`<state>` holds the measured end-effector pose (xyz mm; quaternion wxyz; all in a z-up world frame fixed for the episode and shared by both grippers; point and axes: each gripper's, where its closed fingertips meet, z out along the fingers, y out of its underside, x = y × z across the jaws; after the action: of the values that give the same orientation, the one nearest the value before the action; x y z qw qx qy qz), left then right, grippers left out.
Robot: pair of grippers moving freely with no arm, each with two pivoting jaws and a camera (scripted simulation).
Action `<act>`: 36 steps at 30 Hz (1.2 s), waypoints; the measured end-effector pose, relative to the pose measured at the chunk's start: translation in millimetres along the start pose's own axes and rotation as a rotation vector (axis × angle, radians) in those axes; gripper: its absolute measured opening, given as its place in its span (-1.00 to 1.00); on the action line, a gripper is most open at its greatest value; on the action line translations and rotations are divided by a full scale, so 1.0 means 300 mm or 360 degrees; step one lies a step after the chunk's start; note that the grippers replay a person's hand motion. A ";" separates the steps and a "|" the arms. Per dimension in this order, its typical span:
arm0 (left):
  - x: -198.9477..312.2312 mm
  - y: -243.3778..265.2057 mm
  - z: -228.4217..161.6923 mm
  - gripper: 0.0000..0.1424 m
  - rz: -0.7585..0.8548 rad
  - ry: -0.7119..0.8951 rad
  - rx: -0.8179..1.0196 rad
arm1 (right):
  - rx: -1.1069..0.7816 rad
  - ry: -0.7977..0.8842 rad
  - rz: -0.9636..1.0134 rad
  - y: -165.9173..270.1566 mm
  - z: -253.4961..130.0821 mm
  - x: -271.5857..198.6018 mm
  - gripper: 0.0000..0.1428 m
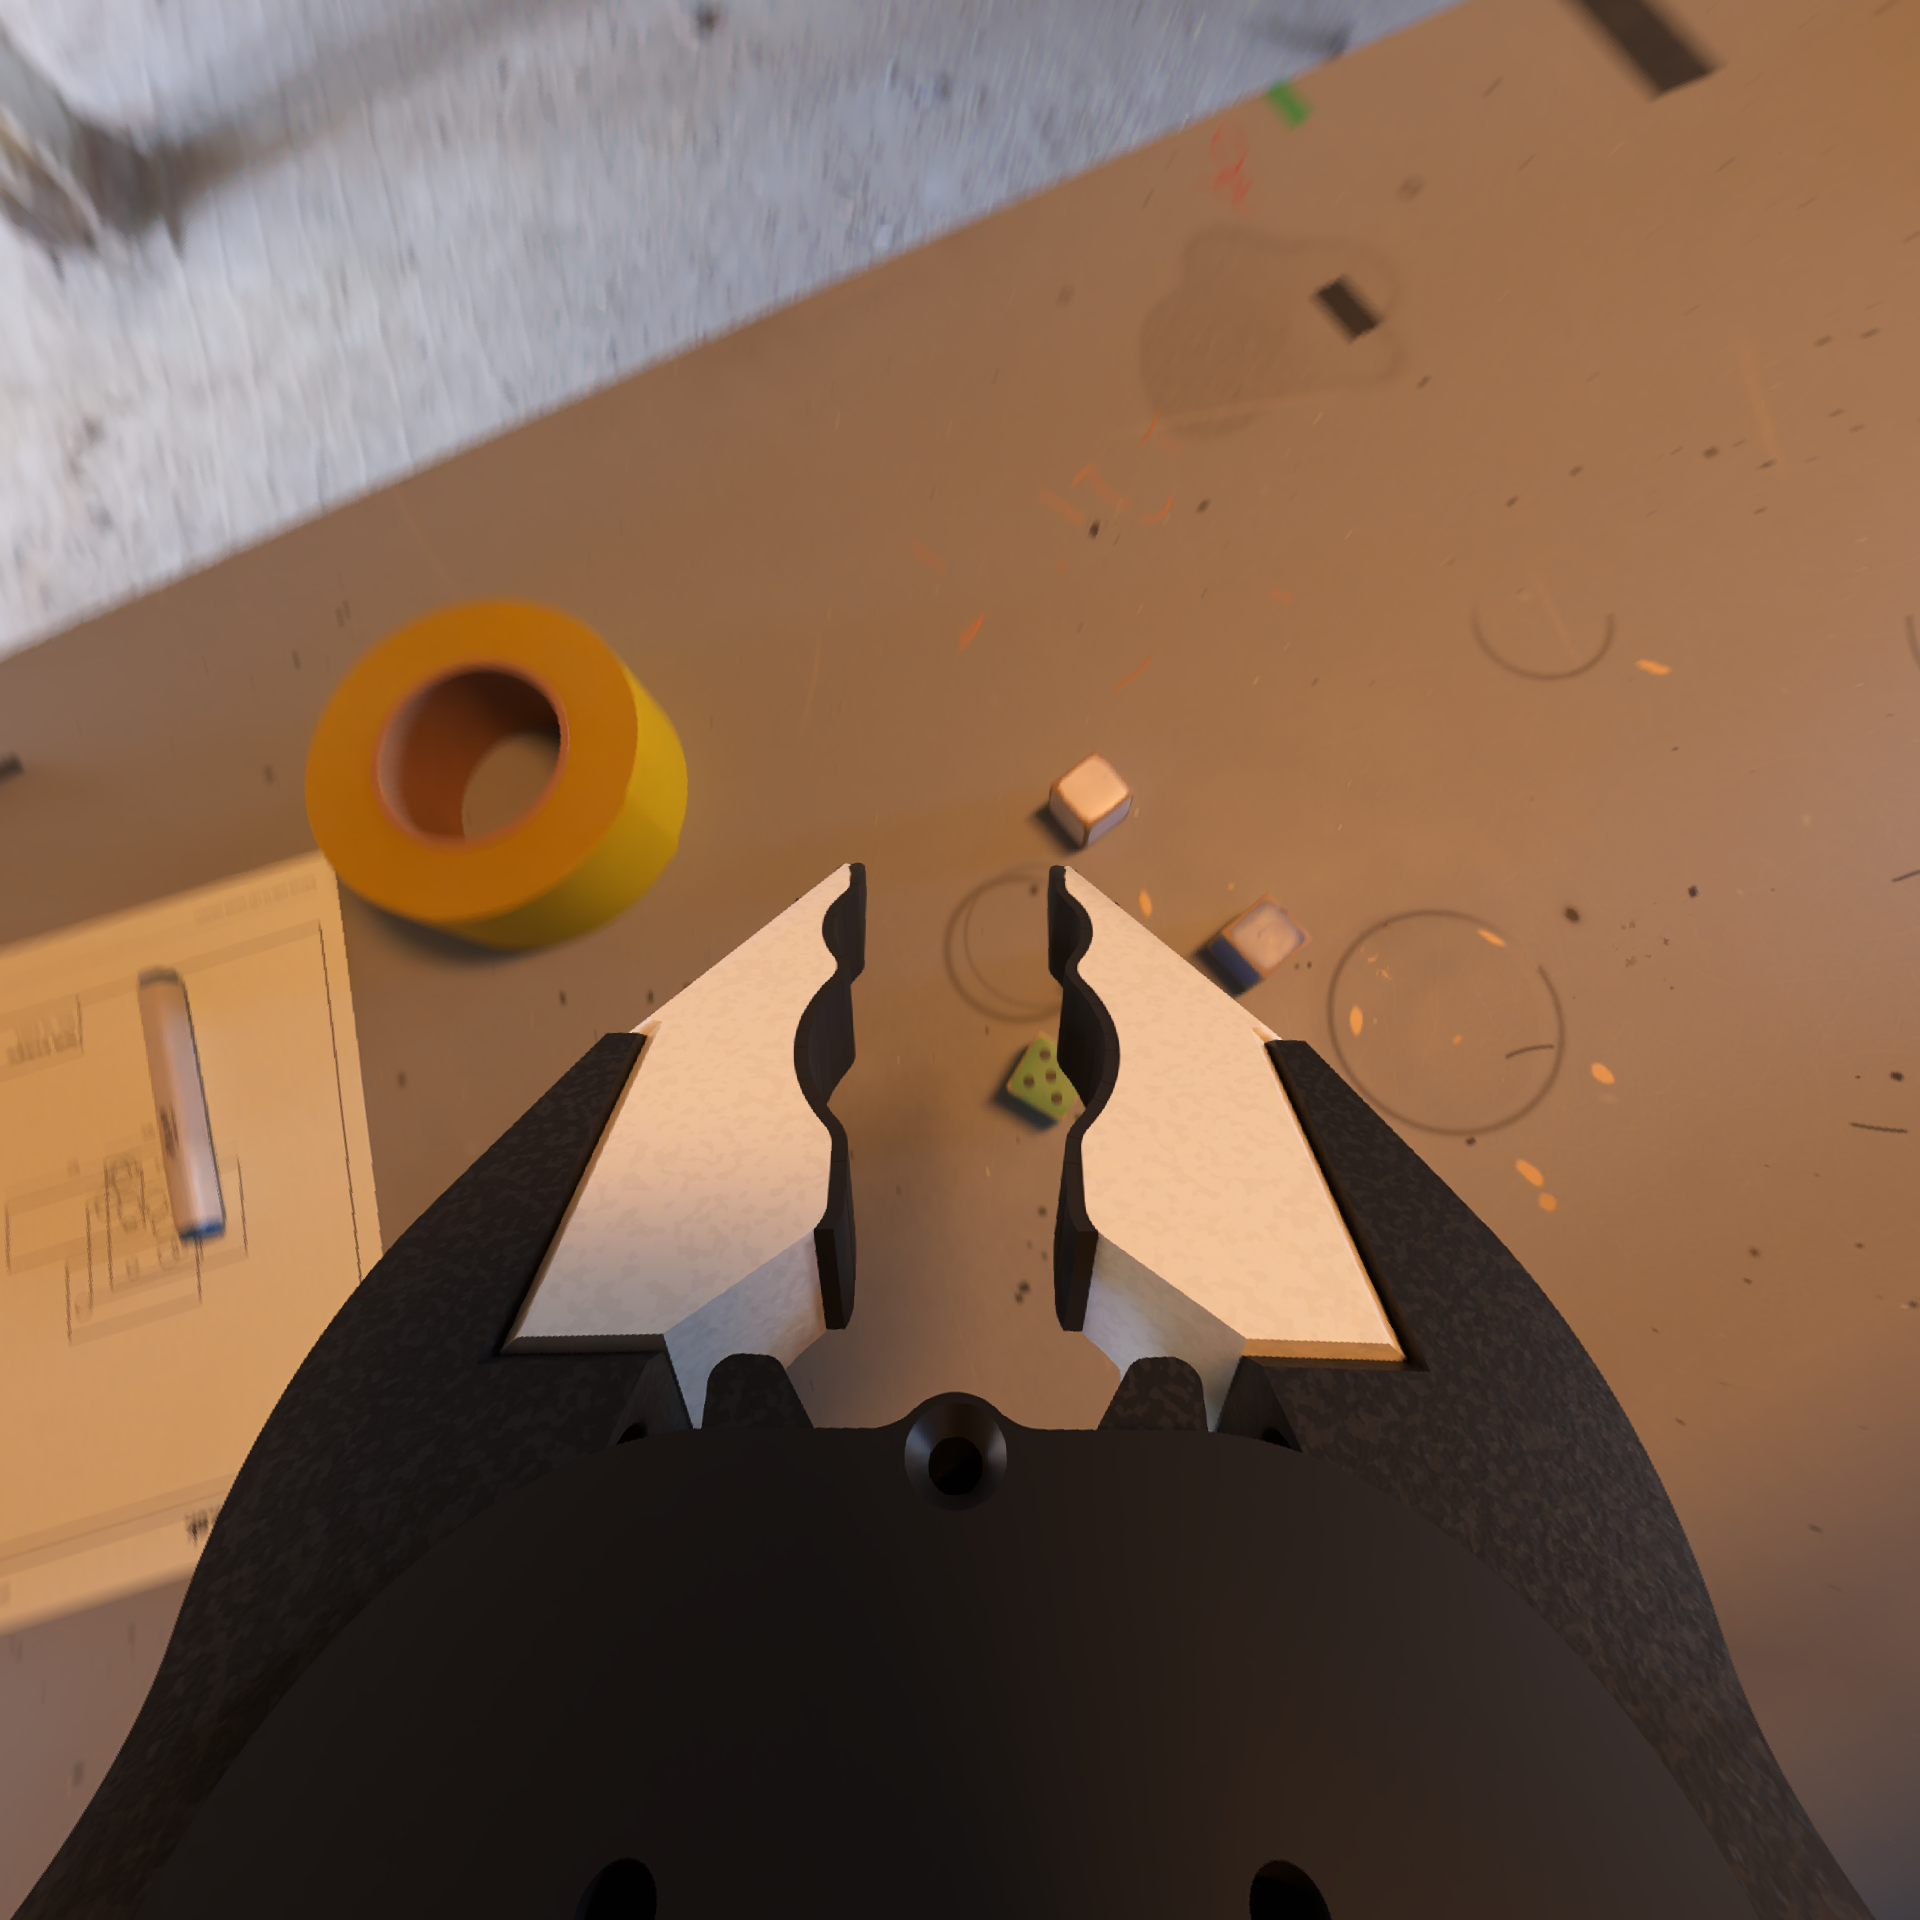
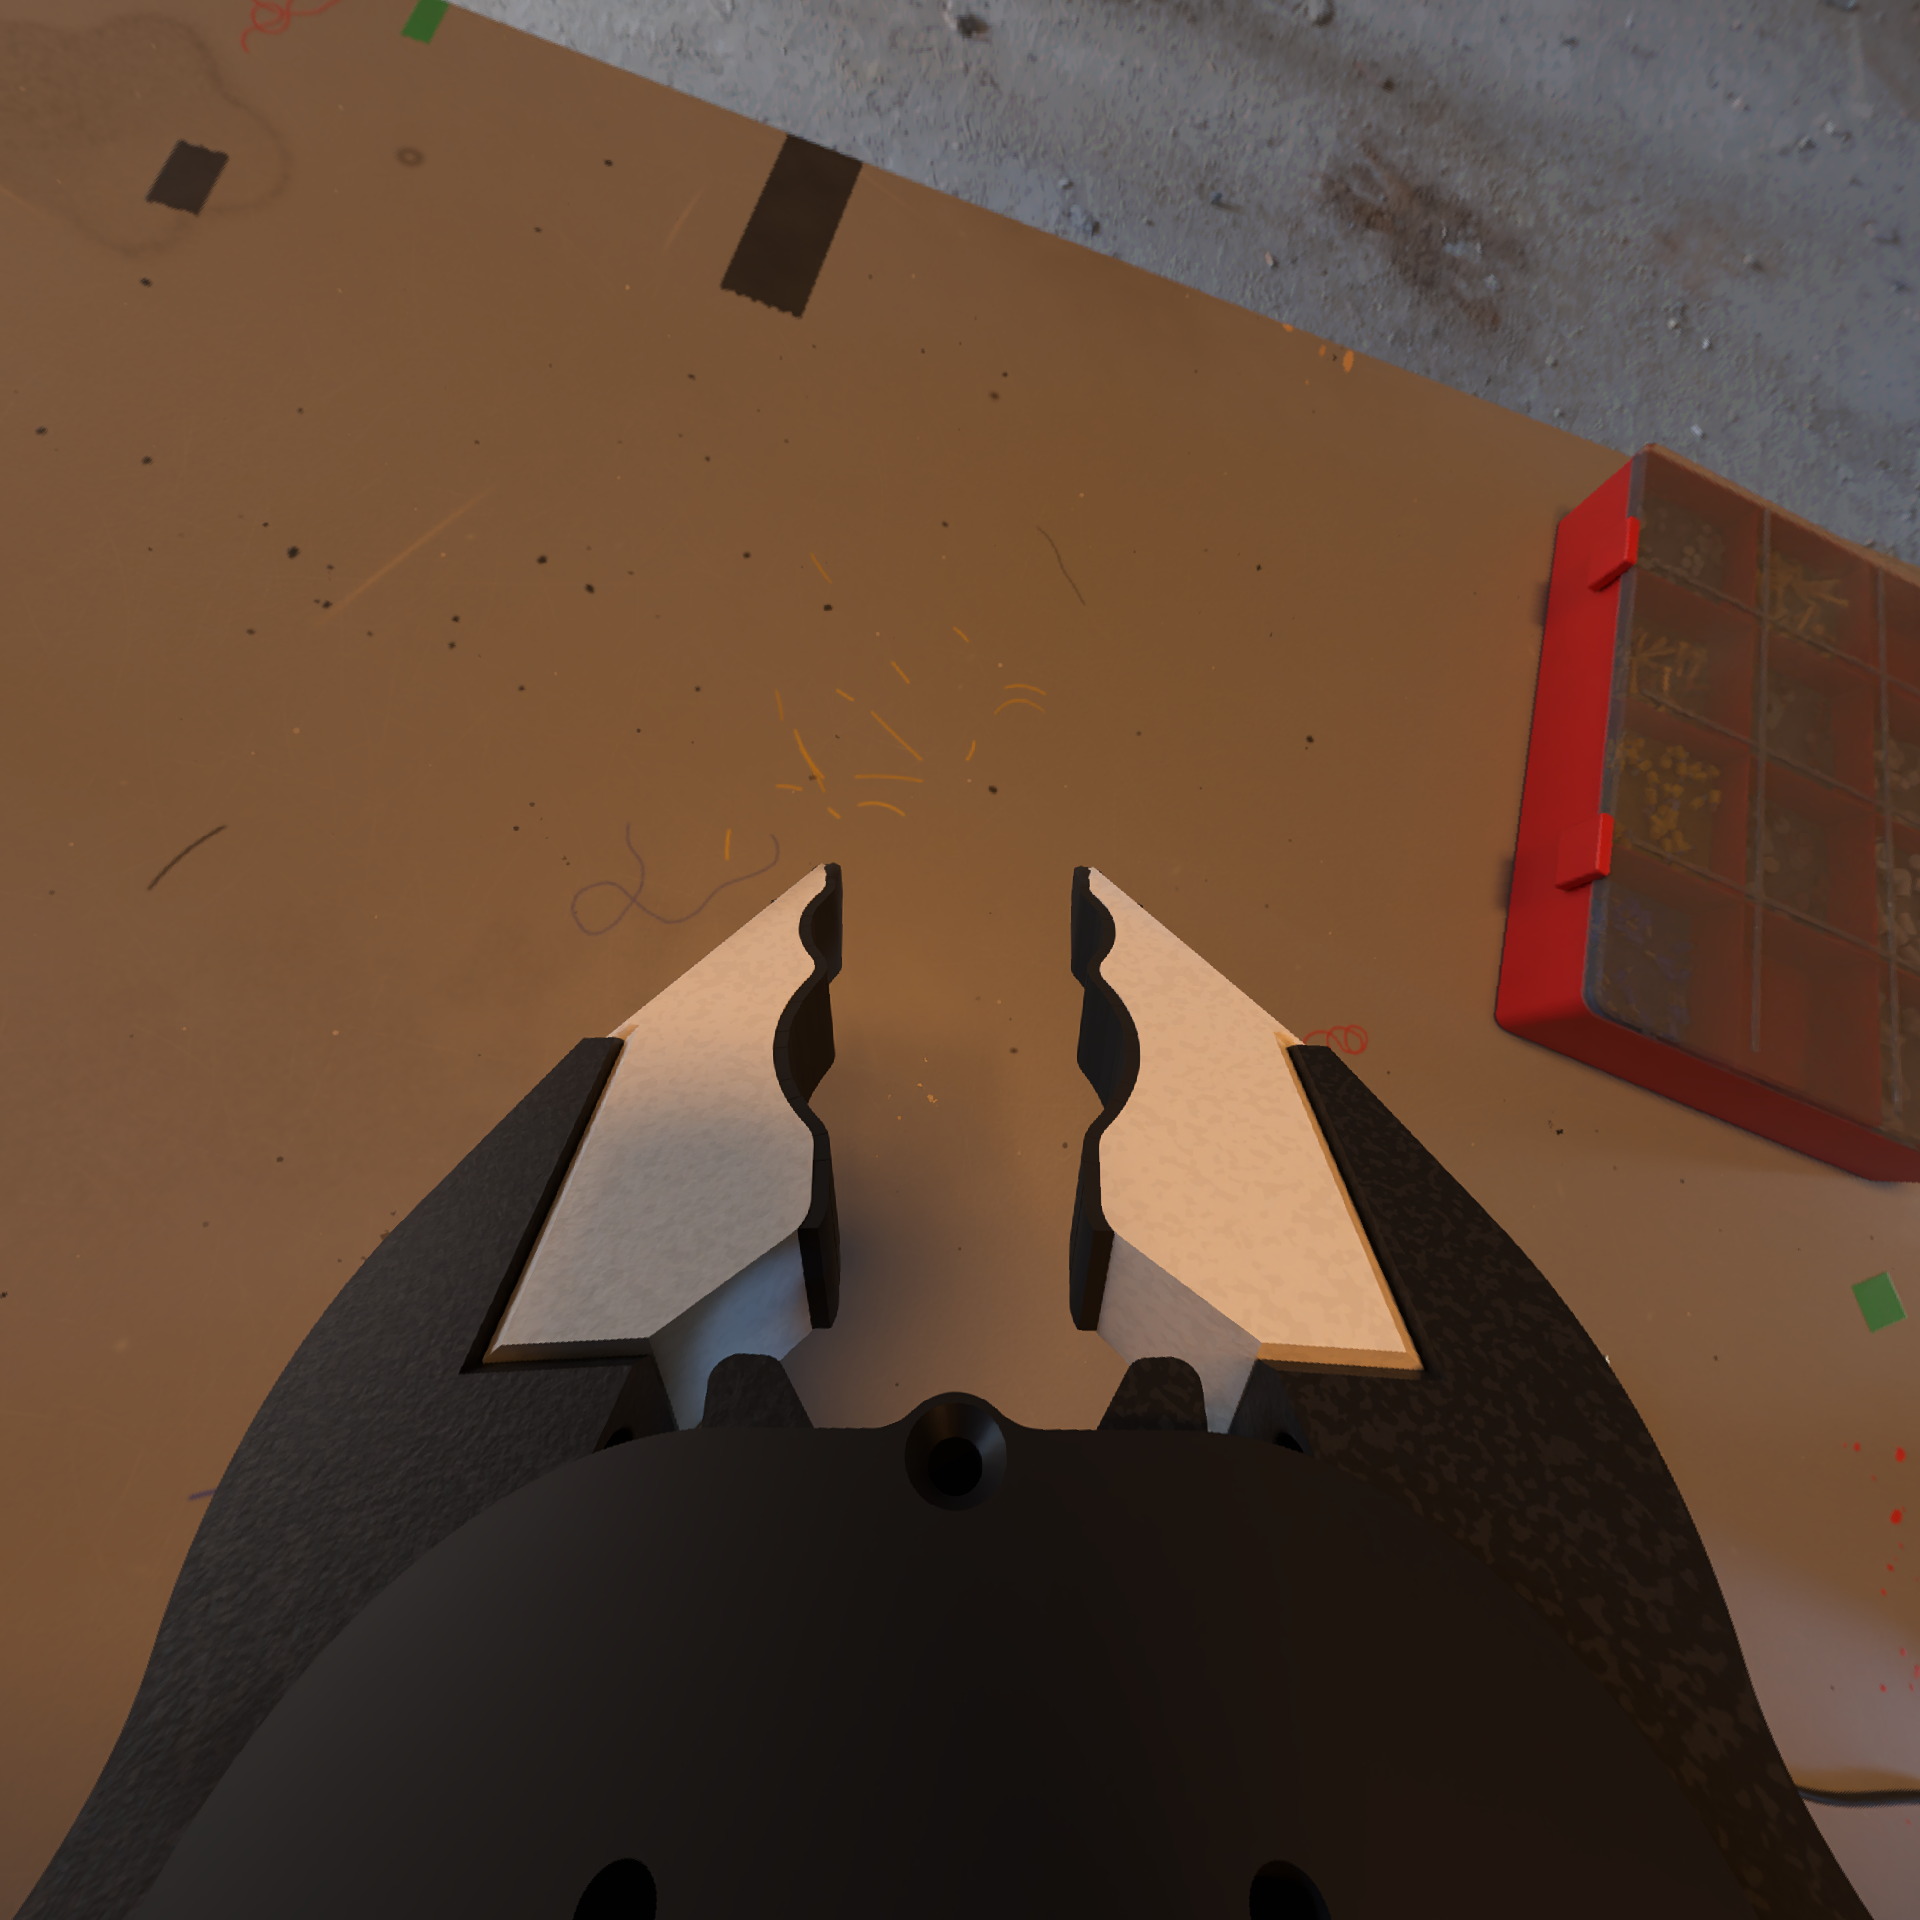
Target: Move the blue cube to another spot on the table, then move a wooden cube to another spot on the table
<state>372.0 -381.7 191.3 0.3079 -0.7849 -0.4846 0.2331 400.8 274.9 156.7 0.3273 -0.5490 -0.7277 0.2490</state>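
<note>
Brown scuffed table (image 1: 1455, 582) over grey floor | one blue cube (image 1: 1255, 943), pale worn top, sits flat, turned cornerwise, just right of left gripper (image 1: 956, 883) | one wooden cube (image 1: 1088, 798) beyond fingertips, pale, rounded | one green die (image 1: 1039, 1081) between fingers | left gripper spread, empty | right gripper (image 2: 956, 883) spread, empty | one yellow tape roll (image 1: 488, 769).

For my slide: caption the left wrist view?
Open left gripper hovers over table near blue cube, wooden cube, green die.
</note>
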 end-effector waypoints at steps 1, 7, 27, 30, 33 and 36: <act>0.010 -0.019 -0.008 -0.47 0.0055 0.0017 0.0092 | 0.0016 0.0004 -0.0002 -0.004 -0.001 0.001 -0.38; 0.246 -0.168 -0.120 -0.37 0.0814 0.0140 0.0958 | 0.0092 -0.0014 0.0006 -0.019 -0.010 0.000 -0.40; 0.398 0.299 0.387 -0.38 0.1224 0.0537 -0.0682 | -0.0061 -0.0134 0.0002 0.049 0.043 -0.021 -0.37; 0.404 0.307 0.412 -0.29 0.1225 0.0557 -0.0680 | -0.0074 -0.0144 0.0000 0.054 0.048 -0.023 -0.38; 0.396 0.316 0.422 -0.30 0.1222 0.0565 -0.0691 | -0.0091 -0.0157 -0.0007 0.061 0.055 -0.027 -0.38; 0.381 0.332 0.435 -0.34 0.1237 0.0544 -0.0720 | -0.0115 -0.0167 -0.0019 0.069 0.064 -0.034 -0.38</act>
<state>394.9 -278.5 21.4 0.0947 -0.9822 -0.1365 0.0872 401.5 270.6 127.0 0.2701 -0.5422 -0.7557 0.2491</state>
